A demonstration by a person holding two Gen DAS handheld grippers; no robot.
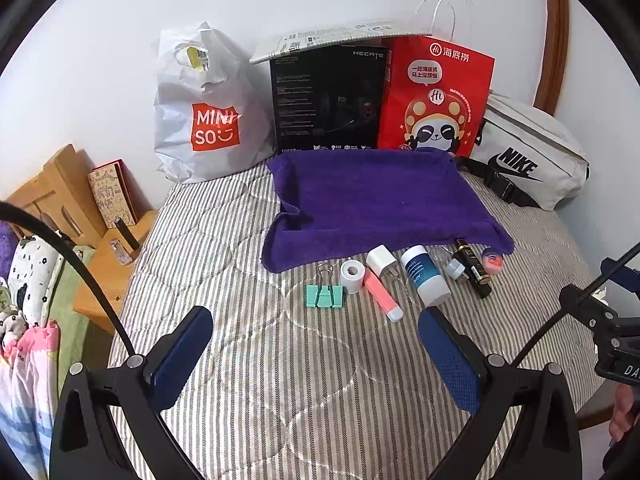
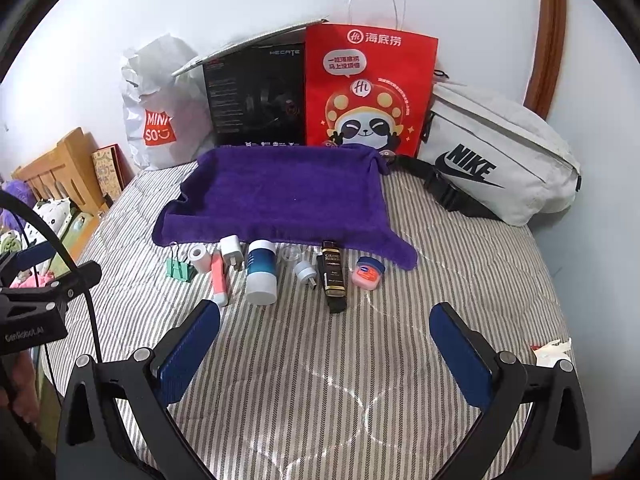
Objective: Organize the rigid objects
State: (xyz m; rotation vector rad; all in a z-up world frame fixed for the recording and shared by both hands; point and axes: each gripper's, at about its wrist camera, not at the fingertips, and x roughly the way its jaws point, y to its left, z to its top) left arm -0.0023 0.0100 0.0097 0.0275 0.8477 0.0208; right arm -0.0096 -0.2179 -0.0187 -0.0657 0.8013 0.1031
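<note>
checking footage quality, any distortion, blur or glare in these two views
Left wrist: strong fisheye bending, black vignette corners, even soft light; small items like the binder clip stay sharp. Right wrist: same warp, curving the wooden frame; no glare, only faint shadows under the open right gripper.

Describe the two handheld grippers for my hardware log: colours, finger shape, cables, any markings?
Both match: the left gripper and right gripper have glossy black frames with silver pivot screws and two flat, rectangular fingers with textured dark blue pads. A black cable arcs beside each. The right wrist view shows the left unit's black body with white "GenRobot.AI" lettering.
</note>
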